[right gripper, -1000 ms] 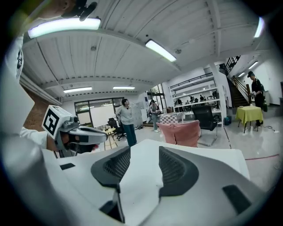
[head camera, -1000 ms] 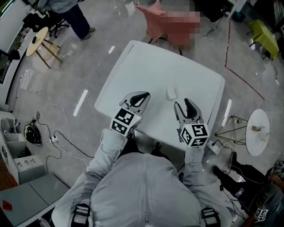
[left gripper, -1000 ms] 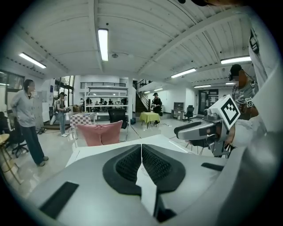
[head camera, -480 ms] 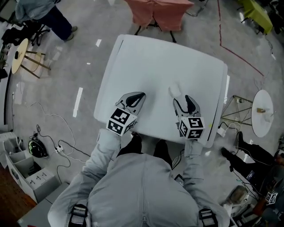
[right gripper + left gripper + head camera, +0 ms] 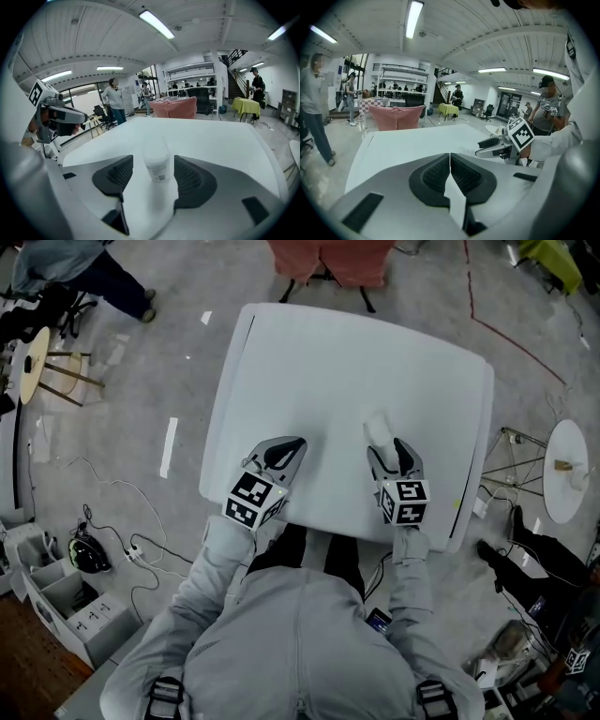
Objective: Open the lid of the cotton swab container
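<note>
The cotton swab container point(image 5: 377, 427) is a small white tub with its lid on, standing upright on the white table point(image 5: 328, 352). In the right gripper view the container point(image 5: 157, 165) stands between my right gripper's point(image 5: 153, 178) two dark pads, with a gap on each side. Those jaws are opening and nothing presses on the tub. In the head view the right gripper point(image 5: 395, 452) sits just behind the tub. My left gripper point(image 5: 280, 453) rests over the table's near left part. Its jaws point(image 5: 450, 164) are shut with nothing between them.
A pink-draped seat point(image 5: 330, 259) stands beyond the table's far edge. A small round white table point(image 5: 569, 471) is on the right. A wooden stool point(image 5: 42, 362) and floor cables point(image 5: 112, 521) lie to the left. A person point(image 5: 66, 263) stands at the far left.
My right gripper has moved forward so the container now stands between its jaws, and those jaws have spread wider. The left gripper has stayed shut in place.
</note>
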{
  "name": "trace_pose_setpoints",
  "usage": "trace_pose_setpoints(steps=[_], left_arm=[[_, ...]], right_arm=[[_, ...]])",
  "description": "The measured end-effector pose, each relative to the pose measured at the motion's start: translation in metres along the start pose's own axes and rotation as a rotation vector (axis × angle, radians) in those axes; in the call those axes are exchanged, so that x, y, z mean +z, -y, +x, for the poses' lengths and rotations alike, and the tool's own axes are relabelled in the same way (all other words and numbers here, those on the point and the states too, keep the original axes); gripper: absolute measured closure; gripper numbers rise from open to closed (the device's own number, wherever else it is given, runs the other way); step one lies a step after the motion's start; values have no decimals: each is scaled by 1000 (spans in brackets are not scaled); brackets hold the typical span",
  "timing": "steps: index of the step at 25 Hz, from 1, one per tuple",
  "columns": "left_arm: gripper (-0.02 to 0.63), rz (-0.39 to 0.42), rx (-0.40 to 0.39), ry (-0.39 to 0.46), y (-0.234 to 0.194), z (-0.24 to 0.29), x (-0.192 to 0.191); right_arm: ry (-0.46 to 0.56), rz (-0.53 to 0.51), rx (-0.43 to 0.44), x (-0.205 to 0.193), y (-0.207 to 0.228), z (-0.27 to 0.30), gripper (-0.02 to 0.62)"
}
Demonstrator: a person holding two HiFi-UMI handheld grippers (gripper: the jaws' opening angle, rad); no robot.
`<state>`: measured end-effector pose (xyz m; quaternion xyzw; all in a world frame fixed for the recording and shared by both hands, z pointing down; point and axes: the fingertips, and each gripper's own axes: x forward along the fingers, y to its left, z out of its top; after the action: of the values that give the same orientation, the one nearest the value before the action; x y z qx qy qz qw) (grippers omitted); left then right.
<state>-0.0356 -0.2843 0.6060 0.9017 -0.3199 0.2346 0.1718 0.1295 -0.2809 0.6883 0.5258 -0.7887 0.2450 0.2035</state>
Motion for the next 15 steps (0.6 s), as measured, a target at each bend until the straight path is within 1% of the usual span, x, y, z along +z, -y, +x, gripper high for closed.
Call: trace_pose_setpoints(steps=[5,15], left_arm=[[583,-33,4,-22,-16,2,-12],[583,-69,10,-61,-38,15,-36]], right_arm=[[-19,-21,6,-2,-1,18,330],[-79,-55,8,-12,2,58,330]])
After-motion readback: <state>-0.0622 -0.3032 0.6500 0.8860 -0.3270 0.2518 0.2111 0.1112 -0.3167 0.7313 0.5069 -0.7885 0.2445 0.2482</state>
